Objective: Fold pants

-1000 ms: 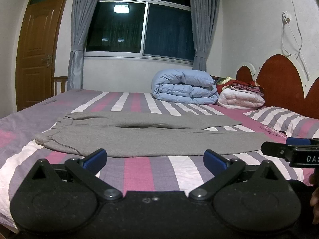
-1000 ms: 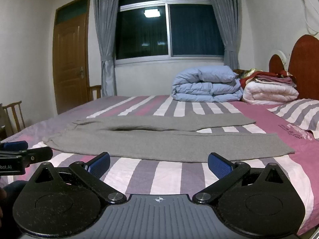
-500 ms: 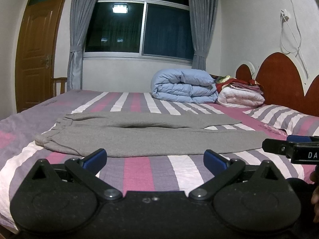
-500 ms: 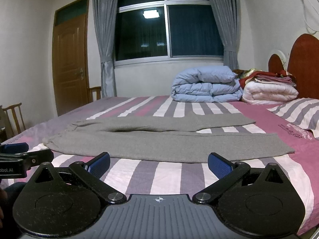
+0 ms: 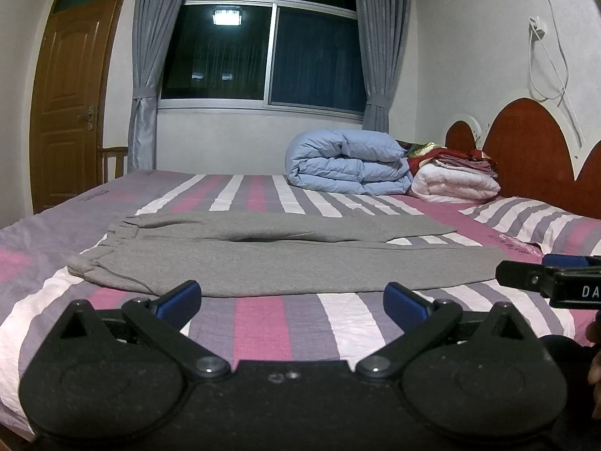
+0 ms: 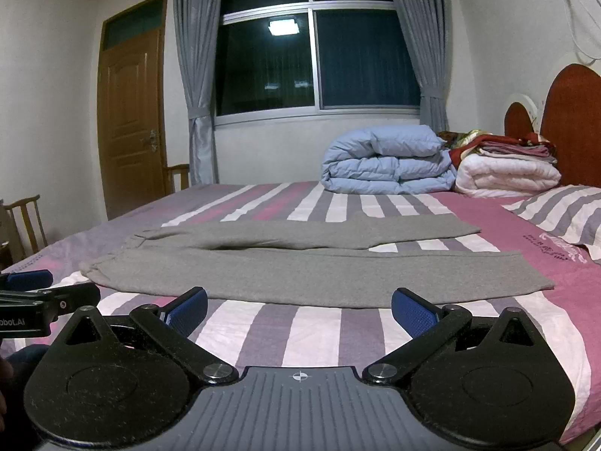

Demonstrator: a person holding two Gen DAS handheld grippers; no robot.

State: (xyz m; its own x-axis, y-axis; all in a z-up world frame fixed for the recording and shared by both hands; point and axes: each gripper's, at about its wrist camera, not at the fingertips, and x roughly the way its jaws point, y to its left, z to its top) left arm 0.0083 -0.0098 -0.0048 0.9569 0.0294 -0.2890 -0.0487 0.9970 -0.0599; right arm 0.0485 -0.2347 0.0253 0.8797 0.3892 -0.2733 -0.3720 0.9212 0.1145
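- Right now the gray pants (image 5: 285,259) lie flat on the striped bed (image 5: 263,319), just beyond both sets of fingertips — unfolded, nothing started, by my reading.
- Their long axis runs crosswise to the fingers: waistband (image 5: 112,240) on the left, leg hems (image 6: 526,274) on the right, both legs side by side.
- Left gripper (image 5: 293,300) is spread wide and holds nothing; it sits nearer the waistband.
- Right gripper (image 6: 298,308) is likewise wide apart and empty — nearer the hems.
- Each looks placed to take its own end of the near leg's edge, a short reach forward.
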